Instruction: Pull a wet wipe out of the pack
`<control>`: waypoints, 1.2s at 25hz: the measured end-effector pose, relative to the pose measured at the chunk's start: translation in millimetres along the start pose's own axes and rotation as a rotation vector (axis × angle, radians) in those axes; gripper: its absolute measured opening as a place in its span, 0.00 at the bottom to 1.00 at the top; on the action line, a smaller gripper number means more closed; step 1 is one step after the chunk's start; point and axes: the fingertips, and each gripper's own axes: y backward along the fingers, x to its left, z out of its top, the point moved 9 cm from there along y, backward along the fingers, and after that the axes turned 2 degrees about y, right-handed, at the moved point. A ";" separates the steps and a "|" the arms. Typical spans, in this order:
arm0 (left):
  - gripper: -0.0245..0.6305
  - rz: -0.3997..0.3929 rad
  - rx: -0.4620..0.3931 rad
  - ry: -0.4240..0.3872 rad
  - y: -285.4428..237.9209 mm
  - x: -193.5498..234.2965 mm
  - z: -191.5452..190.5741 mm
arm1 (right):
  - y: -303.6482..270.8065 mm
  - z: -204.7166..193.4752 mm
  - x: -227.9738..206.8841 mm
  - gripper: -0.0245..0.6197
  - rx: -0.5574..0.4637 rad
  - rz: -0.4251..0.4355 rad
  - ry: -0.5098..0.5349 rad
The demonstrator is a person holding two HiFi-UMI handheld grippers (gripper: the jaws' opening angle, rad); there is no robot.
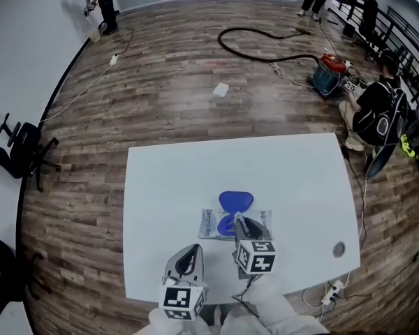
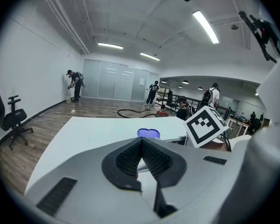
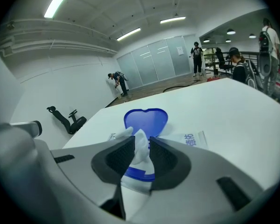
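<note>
The left gripper (image 1: 190, 255) sits lowest in the head view, at bottom centre. Its jaws are pressed together at the tips with nothing between them; in the left gripper view (image 2: 141, 143) only bare white tabletop (image 2: 93, 132) shows through the gap behind the pads. It hangs just beside the pack's lower left corner, apart from it.

Up and to its right, the right gripper (image 1: 239, 223) is over the pack (image 1: 209, 224). The right gripper view (image 3: 142, 139) shows its jaws pinching a wet wipe (image 3: 141, 148) between the ribbed pads. The wipe rises from the blue-rimmed opening below the jaws, and its crumpled tip pokes out above them.

The pack lies flat on the near half of the tabletop (image 1: 167, 187), in the lower middle of the head view. It is a thin, pale wrapper with blue print. Its blue, heart-shaped lid (image 1: 235, 201) is flipped open and lies back toward the far side, past the jaws. In the right gripper view the lid (image 3: 146, 121) stands just behind the pinched wipe.

There is one pack, one open lid, one wipe in the jaws and two grippers.
</note>
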 end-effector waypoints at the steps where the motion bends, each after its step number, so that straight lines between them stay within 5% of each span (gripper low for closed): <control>1: 0.04 0.002 0.002 0.001 -0.3 0.8 0.3 | -2.0 0.6 -0.1 0.17 0.008 -0.001 -0.002; 30: 0.04 0.019 0.004 0.040 0.7 15.5 -3.7 | -5.3 2.6 10.5 0.06 0.037 -0.054 0.038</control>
